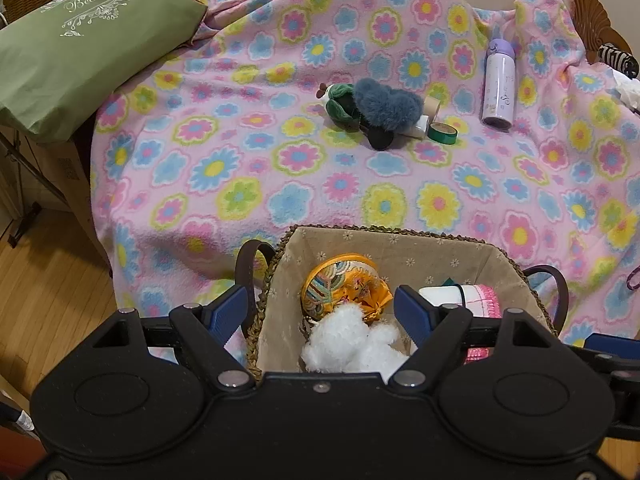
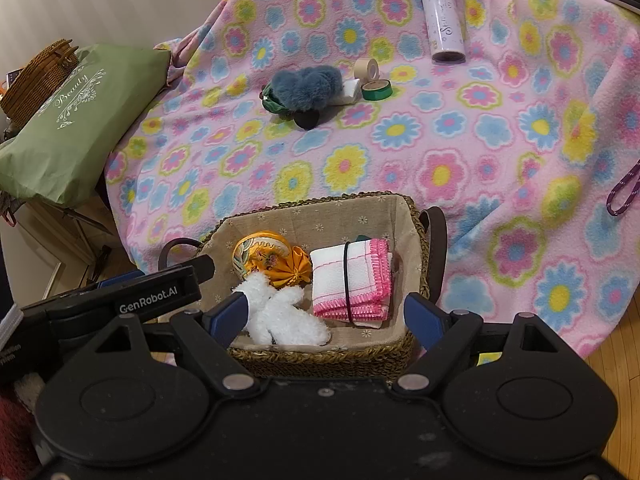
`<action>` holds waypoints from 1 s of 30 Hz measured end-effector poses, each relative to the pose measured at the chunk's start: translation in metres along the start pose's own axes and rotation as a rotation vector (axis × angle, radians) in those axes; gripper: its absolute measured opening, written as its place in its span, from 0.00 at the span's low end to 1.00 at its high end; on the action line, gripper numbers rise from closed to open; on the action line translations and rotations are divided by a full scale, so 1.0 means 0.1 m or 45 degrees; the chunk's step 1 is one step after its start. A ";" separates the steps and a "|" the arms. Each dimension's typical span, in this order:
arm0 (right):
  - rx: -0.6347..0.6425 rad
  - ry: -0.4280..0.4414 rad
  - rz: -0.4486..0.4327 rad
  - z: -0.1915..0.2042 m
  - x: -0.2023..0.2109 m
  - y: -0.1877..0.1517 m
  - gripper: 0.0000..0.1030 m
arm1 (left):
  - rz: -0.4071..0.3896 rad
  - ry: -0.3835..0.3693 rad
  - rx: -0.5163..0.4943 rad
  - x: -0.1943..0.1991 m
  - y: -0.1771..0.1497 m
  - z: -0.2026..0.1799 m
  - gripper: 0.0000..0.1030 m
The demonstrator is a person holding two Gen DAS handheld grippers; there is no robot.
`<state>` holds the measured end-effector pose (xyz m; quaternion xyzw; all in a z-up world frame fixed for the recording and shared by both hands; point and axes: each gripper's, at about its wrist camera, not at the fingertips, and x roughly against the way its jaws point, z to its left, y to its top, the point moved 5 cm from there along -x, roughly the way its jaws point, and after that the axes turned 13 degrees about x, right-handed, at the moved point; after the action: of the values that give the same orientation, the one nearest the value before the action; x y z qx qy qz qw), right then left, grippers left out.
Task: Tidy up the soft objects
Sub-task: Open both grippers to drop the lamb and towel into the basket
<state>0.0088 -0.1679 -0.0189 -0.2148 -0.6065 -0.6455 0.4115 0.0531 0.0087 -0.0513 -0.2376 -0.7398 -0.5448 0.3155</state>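
Observation:
A woven basket (image 1: 400,246) (image 2: 320,208) with a cloth liner sits at the near edge of the flowered blanket (image 1: 280,184). In it lie a yellow embroidered pouch (image 1: 340,288) (image 2: 268,256), a white fluffy toy (image 1: 352,340) (image 2: 288,316) and a folded white-and-pink cloth (image 2: 352,276) with a black band. My left gripper (image 1: 320,314) hangs open above the white toy, its pads clear of it. My right gripper (image 2: 326,318) stands open over the basket's front, empty. Farther back lie a blue-grey furry piece (image 1: 388,102) (image 2: 304,84) and a green plush (image 1: 340,104).
Beside the furry piece are a green tape roll (image 1: 442,132) (image 2: 376,90), a beige roll (image 2: 366,67) and a lying purple bottle (image 1: 498,84) (image 2: 442,16). A green pillow (image 1: 80,48) (image 2: 80,120) rests at the left. A purple cord (image 2: 624,188) hangs at the right. Wooden floor lies below.

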 end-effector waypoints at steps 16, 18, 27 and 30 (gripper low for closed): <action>-0.013 -0.014 -0.006 -0.04 0.01 0.00 0.84 | 0.007 0.003 -0.006 -0.01 -0.02 0.00 0.75; -0.013 -0.015 -0.006 -0.03 0.01 0.00 0.84 | 0.010 0.003 -0.011 -0.01 -0.03 0.00 0.75; -0.033 -0.035 -0.020 -0.06 0.03 0.02 0.84 | 0.010 -0.001 -0.044 0.00 -0.04 -0.03 0.84; -0.045 -0.052 -0.026 -0.09 0.03 0.02 0.85 | 0.011 -0.005 -0.054 0.00 -0.05 -0.04 0.84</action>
<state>0.0106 -0.1776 -0.0165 -0.2290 -0.6056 -0.6556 0.3886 0.0501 0.0036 -0.0535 -0.2485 -0.7275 -0.5586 0.3114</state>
